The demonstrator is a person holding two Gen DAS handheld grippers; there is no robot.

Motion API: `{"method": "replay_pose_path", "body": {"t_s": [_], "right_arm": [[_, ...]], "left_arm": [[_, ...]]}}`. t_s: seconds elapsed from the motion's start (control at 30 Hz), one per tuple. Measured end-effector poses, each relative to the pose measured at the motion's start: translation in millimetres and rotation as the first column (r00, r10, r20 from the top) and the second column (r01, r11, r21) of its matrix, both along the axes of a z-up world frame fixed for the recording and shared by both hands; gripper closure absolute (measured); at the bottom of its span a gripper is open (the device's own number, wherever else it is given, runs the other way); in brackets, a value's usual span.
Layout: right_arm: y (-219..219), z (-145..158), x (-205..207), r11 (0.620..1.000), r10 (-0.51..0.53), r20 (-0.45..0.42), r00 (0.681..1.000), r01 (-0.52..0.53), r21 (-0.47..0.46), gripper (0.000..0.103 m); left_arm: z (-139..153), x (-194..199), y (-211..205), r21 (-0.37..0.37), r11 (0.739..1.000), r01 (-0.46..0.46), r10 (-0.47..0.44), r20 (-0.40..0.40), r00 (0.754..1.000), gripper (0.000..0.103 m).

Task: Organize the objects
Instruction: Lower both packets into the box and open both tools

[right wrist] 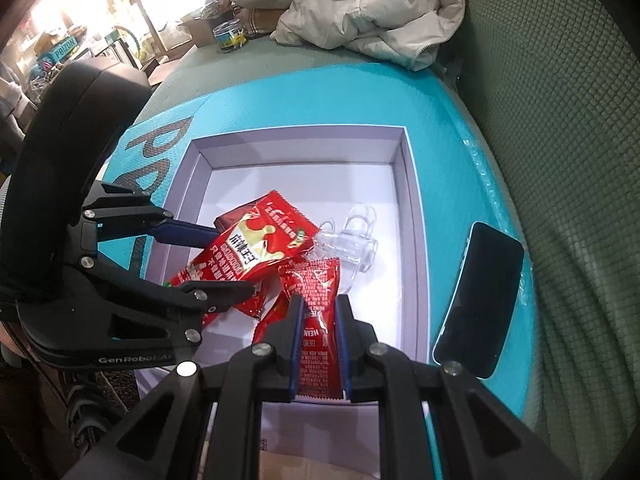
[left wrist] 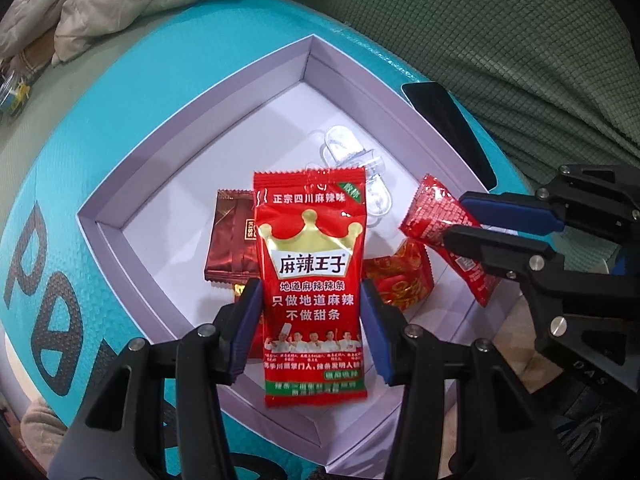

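Observation:
My left gripper [left wrist: 312, 322] is shut on a large red snack packet [left wrist: 312, 240] with a gold crown, gripping its sides and holding it upright over the open lilac-white box [left wrist: 240, 92]. My right gripper [right wrist: 320, 312] is shut on a small red ketchup sachet [right wrist: 320, 332] just above the same box [right wrist: 412, 200]. Each view shows the other hand: the right gripper [left wrist: 460, 218] with its sachet [left wrist: 432, 208], and the left gripper [right wrist: 230, 264] with the crown packet [right wrist: 248, 252]. In the box lie a brown packet [left wrist: 232, 236], a red-gold packet [left wrist: 400, 280] and a clear plastic piece [right wrist: 360, 236].
The box rests on a teal carton [right wrist: 440, 120] with dark lettering. A black phone [right wrist: 480, 300] lies on the carton right of the box. A pale jacket [right wrist: 360, 4] and a small jar [right wrist: 230, 36] sit behind. Green quilted fabric [right wrist: 560, 120] rises on the right.

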State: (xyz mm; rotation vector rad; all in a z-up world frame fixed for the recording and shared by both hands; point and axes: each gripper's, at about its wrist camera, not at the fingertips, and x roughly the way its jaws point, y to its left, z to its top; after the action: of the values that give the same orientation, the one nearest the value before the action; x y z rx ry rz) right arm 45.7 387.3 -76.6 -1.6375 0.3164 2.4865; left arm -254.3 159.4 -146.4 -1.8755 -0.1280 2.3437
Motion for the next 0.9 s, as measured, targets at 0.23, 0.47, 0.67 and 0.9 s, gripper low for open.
{"method": "replay_pose_path", "body": {"t_s": [0.23,0.47,0.67,0.9], "right_arm": [[4.0,1.4,-1.9,0.999,-0.036,0.042,0.998,0.035,0.028,0.086],[2.6,13.0,-2.0,0.999,-0.049,0.021,0.999,0.049,0.019,0.083],[0.9,39.9,-1.8,0.996,-0.070,-0.010,0.998,0.070,0.063,0.081],[-6.3,81.8,2.8,0.991,-0.084,-0.094,0.992,0.094,0.097,0.052]], "left_arm": [[11.0,3.7,-5.5,-0.065,0.998,-0.026,0.025,-0.013,1.000,0.055],[35.9,8.8,-6.5,-0.092,0.996,-0.019,0.011,-0.084,0.996,0.054],[62.7,18.7,-10.0,-0.120,0.992,-0.028,0.010,-0.149,0.989,0.050],[95.3,32.6,-28.7,-0.112,0.988,-0.104,0.078,-0.217,0.973,0.044]]}}
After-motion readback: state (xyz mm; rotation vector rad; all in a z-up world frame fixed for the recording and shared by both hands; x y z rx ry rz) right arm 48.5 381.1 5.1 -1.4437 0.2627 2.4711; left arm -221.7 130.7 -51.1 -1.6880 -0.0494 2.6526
